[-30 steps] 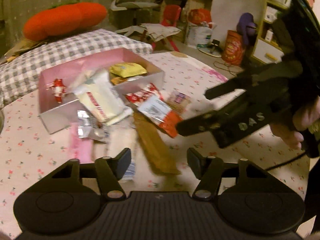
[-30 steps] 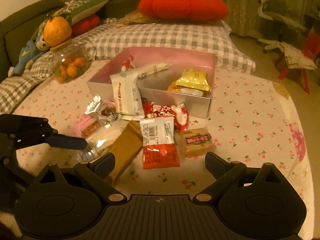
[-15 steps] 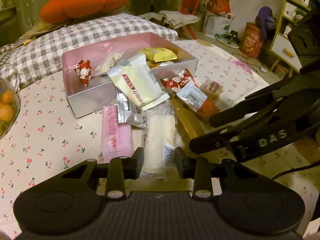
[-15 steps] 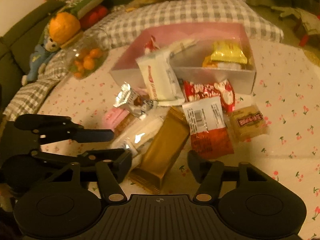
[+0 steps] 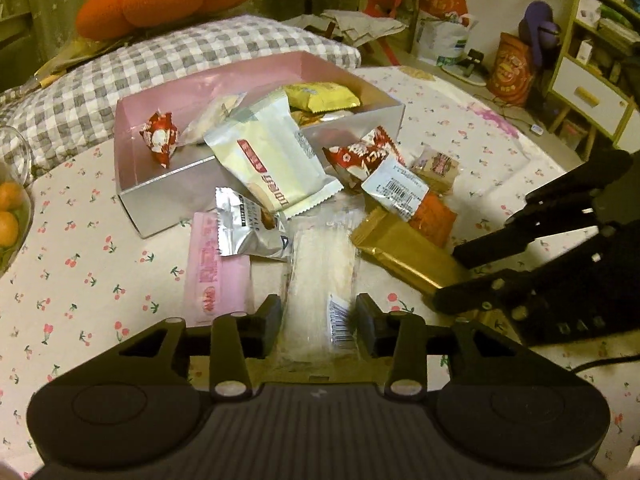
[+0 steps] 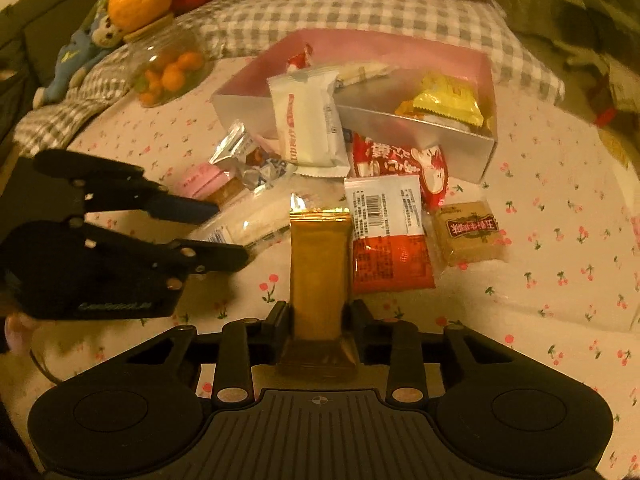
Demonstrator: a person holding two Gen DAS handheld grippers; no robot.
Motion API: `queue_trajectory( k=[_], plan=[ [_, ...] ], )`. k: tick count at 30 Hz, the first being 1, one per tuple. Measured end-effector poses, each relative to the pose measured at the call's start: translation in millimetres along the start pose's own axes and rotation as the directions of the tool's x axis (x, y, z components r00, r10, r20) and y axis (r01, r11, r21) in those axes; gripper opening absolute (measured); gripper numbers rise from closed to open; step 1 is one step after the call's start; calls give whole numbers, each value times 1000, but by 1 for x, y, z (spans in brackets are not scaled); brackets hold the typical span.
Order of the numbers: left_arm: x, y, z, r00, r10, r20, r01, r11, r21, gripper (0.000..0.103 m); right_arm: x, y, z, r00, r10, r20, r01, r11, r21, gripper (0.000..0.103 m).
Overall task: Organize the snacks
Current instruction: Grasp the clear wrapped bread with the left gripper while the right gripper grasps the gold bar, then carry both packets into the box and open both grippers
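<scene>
Both grippers had come down onto the snack pile since a second ago, when they hung above it with jaws wider. At the bottom centre of its own view the right gripper [image 6: 320,316] had narrowed from wide and was closing, its pads against the sides of the gold bar [image 6: 319,272]. Low in the other view, the left gripper [image 5: 318,314] had nipped in and was easing open again, its fingers just beside the edges of the clear-wrapped white snack [image 5: 322,280]; whether they pressed on it could not be told. Two packets therefore looked about to be lifted at once, so the sorting step was probably beginning for both. Beyond the fingers lay the pink packet [image 5: 218,268], the silver pouch [image 5: 248,226], the red-and-white packet [image 6: 386,236] and the brown square snack [image 6: 470,232], all loose on the cherry-print cloth [image 6: 560,280]. Further up stood the pink box [image 5: 168,196], holding a red-wrapped sweet [image 5: 159,140], a yellow packet [image 5: 322,96] and a pale wrapped bar, with the large white packet [image 5: 276,160] leaning over its front wall. A glass jar of small oranges [image 6: 170,70] sat at upper left.
</scene>
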State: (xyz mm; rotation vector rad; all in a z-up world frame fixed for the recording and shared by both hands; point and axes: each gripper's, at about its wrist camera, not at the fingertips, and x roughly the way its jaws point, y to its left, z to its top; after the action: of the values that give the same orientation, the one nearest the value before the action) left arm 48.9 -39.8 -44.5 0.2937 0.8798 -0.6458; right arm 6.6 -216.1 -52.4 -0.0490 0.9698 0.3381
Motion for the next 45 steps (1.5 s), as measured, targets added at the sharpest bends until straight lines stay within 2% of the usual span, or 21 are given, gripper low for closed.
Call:
queue_trajectory(
  k=[1, 3, 5, 10, 13, 15, 16, 21, 26, 30, 37, 45],
  plan=[
    [2, -1, 0, 1000, 7, -5, -7, 1000, 4, 41, 2, 1, -1, 1000, -4, 2, 4, 1000, -10, 35],
    [4, -2, 1, 1000, 15, 3, -15, 1000, 2, 42, 3, 3, -1, 1000, -3, 20, 3, 999, -33, 44],
    [4, -2, 1, 1000, 15, 7, -15, 1000, -12, 42, 5, 5, 0, 1000, 0, 30, 2, 999, -50, 48],
    [4, 4, -5, 999, -1, 47, 5, 996, -86, 43, 10, 11, 0, 998, -23, 63, 29, 995, -98, 48],
    [4, 3, -6, 998, 13, 58, -7, 994, -105, 42, 11, 11, 1, 997, -25, 74, 32, 994, -101, 45],
    [3, 2, -6, 998, 18, 60, -11, 993, -114, 41, 10, 13, 0, 997, -22, 79, 30, 994, -106, 32],
    [3, 2, -6, 998, 21, 60, -14, 993, -119, 40, 10, 14, 0, 997, -19, 78, 27, 994, -106, 30],
    [-3, 3, -6, 999, 3, 47, 6, 984, -178, 32, 8, 19, 1, 998, -33, 56, 39, 993, -114, 29],
    [-8, 4, -6, 1000, -18, 21, 22, 977, -212, 30, 1, 17, 3, 1000, -1, 25, 2, 998, -59, 29],
    [-17, 11, -4, 999, -42, 17, 45, 961, -275, 23, -9, 21, 3, 1000, 24, 16, -24, 999, -36, 29],
    [-26, 17, -5, 998, -57, 4, 55, 939, -340, 22, -18, 19, 4, 999, 38, -15, -38, 999, 16, 29],
    [-38, 15, -5, 996, -89, 21, 91, 928, -362, 19, -36, 13, 8, 990, 143, 1, -142, 984, 106, 29]
  ],
)
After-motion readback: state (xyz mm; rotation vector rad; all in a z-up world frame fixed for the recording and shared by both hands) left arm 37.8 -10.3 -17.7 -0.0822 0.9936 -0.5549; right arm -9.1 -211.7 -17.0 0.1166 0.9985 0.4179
